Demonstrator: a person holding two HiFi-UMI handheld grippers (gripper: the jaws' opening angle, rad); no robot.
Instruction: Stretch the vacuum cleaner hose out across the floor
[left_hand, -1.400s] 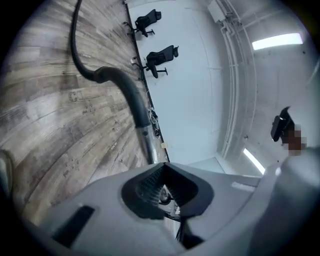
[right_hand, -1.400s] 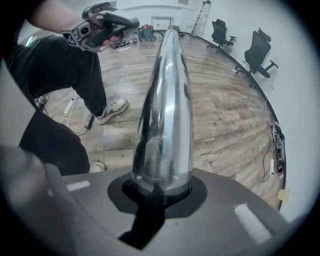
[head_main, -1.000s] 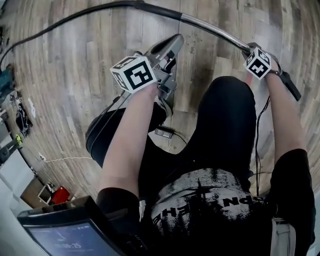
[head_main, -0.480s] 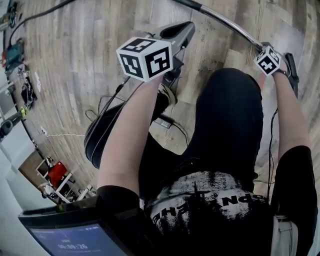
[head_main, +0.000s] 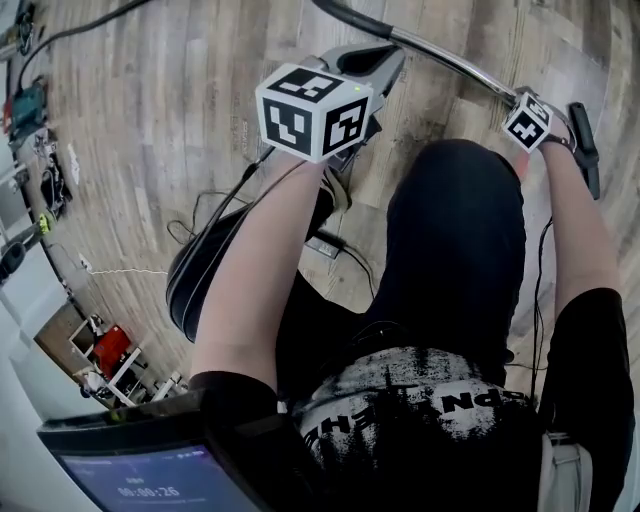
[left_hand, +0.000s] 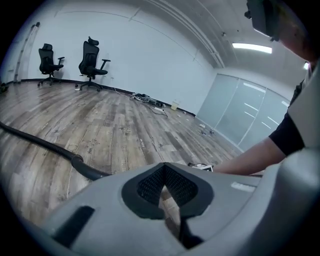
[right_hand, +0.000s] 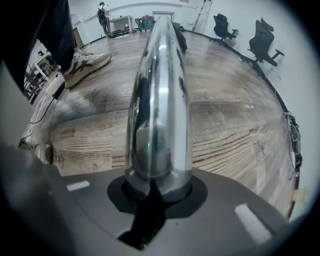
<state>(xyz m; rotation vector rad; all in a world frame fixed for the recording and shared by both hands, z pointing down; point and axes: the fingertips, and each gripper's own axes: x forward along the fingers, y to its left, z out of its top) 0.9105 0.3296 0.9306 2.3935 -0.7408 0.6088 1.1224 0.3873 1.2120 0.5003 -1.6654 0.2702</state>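
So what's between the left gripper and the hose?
Only bare wood floor, as the left gripper view shows. The black hose runs across it, ahead and left of the shut left gripper.

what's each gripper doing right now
left gripper: closed, empty
right gripper: closed on the tube

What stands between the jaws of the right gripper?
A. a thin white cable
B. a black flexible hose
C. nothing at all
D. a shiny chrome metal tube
D: in the right gripper view, the right gripper has its jaws closed around the shiny chrome metal tube, which runs straight away from the camera.
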